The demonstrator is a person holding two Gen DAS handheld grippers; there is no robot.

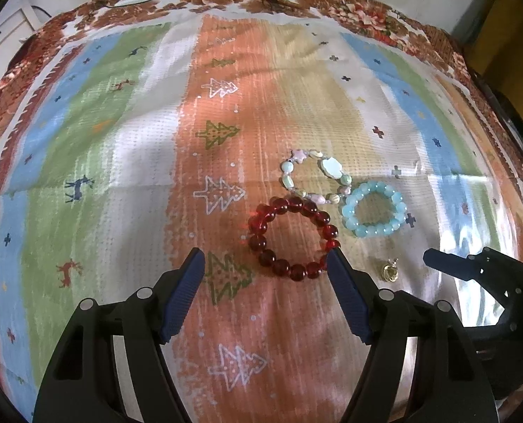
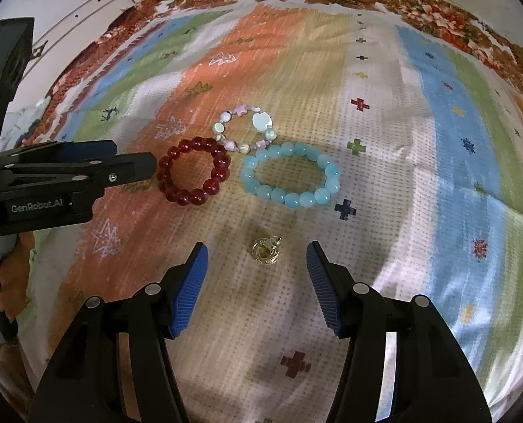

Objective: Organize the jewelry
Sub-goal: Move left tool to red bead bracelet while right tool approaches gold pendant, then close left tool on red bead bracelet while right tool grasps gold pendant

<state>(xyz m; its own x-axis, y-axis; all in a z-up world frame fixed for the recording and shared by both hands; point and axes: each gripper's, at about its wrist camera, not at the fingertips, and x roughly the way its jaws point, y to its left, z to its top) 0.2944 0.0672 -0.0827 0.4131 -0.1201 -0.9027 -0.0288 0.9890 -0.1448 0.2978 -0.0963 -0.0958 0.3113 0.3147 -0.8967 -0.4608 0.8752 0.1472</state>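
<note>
Both sets of jaws are held open, nothing gripped yet. The right gripper is lined up over the gold ring, the left gripper by the red bracelet. Looks like the approach step; lowering and closing is probably needed next. Blue bracelet and pastel bracelet are left lying on the cloth.

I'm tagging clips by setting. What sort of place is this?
Probably a home room: a patterned cloth covers a soft, creased surface over a floral spread, and a white cabinet stands behind it.
</note>
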